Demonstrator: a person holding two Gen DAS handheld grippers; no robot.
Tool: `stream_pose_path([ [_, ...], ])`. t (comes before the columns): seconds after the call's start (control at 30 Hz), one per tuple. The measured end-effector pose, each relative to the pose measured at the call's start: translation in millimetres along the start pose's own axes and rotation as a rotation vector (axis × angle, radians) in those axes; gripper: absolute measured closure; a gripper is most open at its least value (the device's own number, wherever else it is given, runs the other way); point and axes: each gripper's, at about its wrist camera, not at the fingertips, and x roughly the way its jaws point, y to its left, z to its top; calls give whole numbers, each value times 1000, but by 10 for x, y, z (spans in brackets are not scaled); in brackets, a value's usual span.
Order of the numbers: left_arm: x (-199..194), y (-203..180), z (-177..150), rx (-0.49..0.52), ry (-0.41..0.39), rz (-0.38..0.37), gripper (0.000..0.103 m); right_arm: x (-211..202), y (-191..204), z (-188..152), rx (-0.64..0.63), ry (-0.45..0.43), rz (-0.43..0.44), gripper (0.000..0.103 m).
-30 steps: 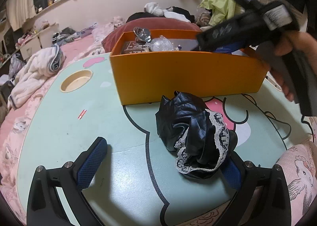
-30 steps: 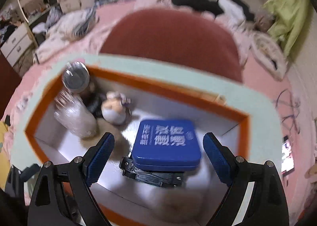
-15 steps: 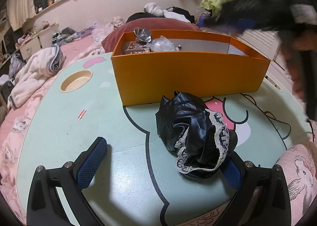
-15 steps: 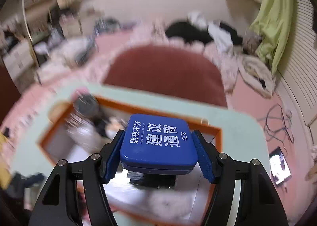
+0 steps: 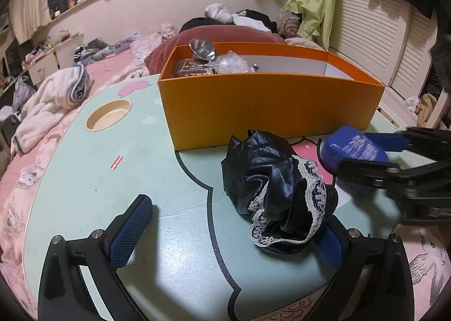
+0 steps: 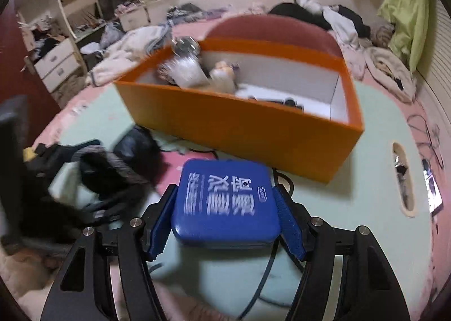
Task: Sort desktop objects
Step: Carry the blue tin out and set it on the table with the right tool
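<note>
Both right fingers (image 6: 287, 225) clamp blue tin (image 6: 225, 202) | lettering blurred

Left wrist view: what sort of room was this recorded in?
Most likely a lived-in bedroom: a pink bedspread strewn with clothes, a red pillow, and a cartoon-print lap table set on the bed.

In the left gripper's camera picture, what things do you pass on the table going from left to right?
Round hollow in the table → small red sticker → orange box → black lacy cloth → blue tin clamped in the right gripper.
</note>
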Motion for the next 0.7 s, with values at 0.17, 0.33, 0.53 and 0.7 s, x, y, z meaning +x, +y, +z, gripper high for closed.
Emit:
stream_pose_path([
  [0.17, -1, 7, 1, 0, -1, -1, 0, -118, 7, 51, -11, -51, -25, 33],
  [0.33, -1, 5, -1, 1, -1, -1, 0, -247, 19, -312, -28, -18, -45, 31],
  [0.53, 17, -14, 4, 1, 0, -1, 0, -205, -70, -402, -12, -21, -95, 14],
  [0.7, 17, -13, 6, 3, 0, -1, 0, -207, -70, -405, -19, -21, -100, 13],
])
